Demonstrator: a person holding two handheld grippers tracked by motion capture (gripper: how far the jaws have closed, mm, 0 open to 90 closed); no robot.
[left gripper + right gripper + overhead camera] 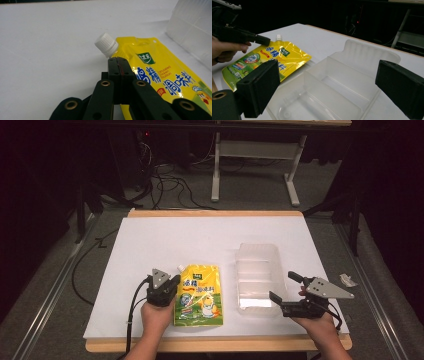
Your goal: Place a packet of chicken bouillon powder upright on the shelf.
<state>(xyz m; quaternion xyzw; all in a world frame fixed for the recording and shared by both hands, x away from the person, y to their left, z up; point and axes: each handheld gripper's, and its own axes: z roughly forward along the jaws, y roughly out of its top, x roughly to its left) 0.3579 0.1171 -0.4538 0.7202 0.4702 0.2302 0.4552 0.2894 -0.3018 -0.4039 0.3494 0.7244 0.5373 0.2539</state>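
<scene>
- I count one yellow spouted pouch (198,295), one clear plastic tray (257,277) and two hand-held grippers, all on or over one table (150,240) with a white top.
- The pouch lies flat near the table's front edge, its white screw cap (106,44) pointing away from me. Printed text and a green logo show on its face.
- The tray sits just to the right of the pouch. From the right gripper view I see a divider wall across it, giving at least two compartments, with nothing in them that I can see.
- Left hand-held gripper (117,60): jaws clenched flush together, no gap between them. The tips sit over the pouch's upper left corner, just below the cap. I cannot tell whether they touch the pouch; nothing is visibly pinched between them.
- Right hand-held gripper (328,87): released, jaws spread wide, grasping nothing. It hovers at the tray's near end, with the tray showing between the two pads (260,87).
- A small crumpled white scrap (347,280) lies off the table's right side.
</scene>
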